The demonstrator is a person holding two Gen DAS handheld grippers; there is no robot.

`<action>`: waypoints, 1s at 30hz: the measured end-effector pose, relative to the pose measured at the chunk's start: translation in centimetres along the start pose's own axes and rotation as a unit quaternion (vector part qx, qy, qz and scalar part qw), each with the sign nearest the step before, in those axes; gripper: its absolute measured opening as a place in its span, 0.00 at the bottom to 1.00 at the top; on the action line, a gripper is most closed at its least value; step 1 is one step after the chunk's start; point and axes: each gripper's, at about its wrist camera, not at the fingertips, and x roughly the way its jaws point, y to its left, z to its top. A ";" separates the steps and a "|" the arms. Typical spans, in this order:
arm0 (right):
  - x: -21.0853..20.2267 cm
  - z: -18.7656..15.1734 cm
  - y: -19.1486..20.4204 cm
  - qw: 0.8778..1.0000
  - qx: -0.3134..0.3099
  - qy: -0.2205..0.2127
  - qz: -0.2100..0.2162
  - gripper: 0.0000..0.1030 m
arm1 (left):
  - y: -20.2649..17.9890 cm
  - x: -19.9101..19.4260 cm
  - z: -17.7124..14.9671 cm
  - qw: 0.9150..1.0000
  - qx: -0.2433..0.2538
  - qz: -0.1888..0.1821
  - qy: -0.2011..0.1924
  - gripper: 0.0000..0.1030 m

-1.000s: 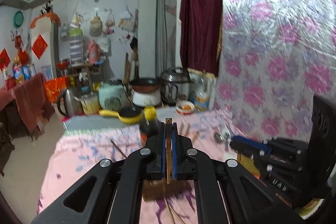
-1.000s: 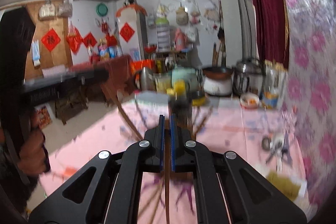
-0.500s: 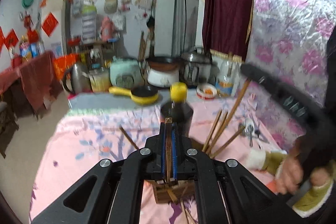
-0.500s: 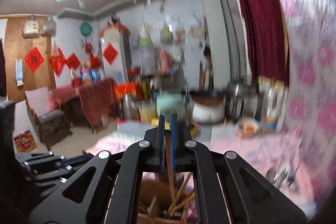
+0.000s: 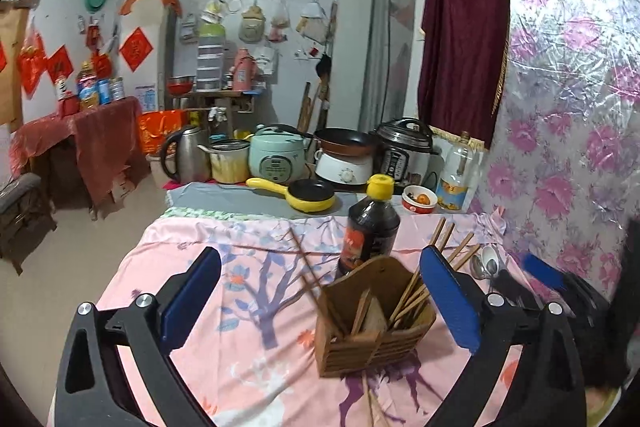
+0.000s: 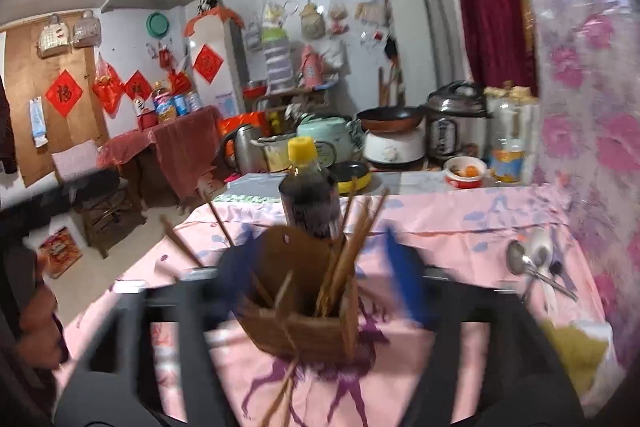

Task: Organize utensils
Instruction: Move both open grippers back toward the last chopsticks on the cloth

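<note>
Wooden holder [image 5: 374, 323] stands upright on my desk [image 5: 240, 307], chopsticks [image 5: 416, 287] inside. Both my jaws have just been opening; left gripper [image 5: 320, 311] and right gripper [image 6: 320, 283] now stand wide, gripping nothing.

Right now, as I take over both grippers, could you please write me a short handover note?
Left hand-held gripper: jaws have just been opening, now wide, gripping nothing.
Right hand-held gripper: likewise just opened, blurred, pads clear of the chopsticks.
Wooden holder stands on the pink cloth before the dark bottle.
Done: several chopsticks stand in the holder.
Left: loose chopsticks on the cloth beyond the holder, one left of the bottle, more in front of the holder, and the spoons near the flowered wall.
</note>
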 end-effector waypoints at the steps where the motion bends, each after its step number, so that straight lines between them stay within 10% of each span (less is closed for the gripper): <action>1: -2.3 -1.8 0.5 0.999 -0.009 -0.043 -0.013 0.94 | 0.2 -0.7 -0.6 1.000 0.001 0.006 -0.002 0.95; 5: -7.2 -6.5 2.3 0.994 -0.032 -0.100 -0.027 0.94 | 1.0 -2.5 -4.8 0.999 0.006 0.031 0.011 0.95; 16: -10.5 -13.7 1.0 0.995 0.082 0.018 0.045 0.94 | 3.1 -3.2 -19.5 0.987 -0.034 0.017 0.157 0.95; 24: -8.4 -17.8 -1.5 0.980 0.117 0.158 0.021 0.94 | 3.9 -4.3 -24.1 0.981 -0.040 -0.007 0.192 0.95; 30: -7.7 -19.5 -2.6 0.974 0.148 0.174 -0.003 0.94 | 0.8 -3.8 -26.8 0.975 0.014 -0.029 0.221 0.95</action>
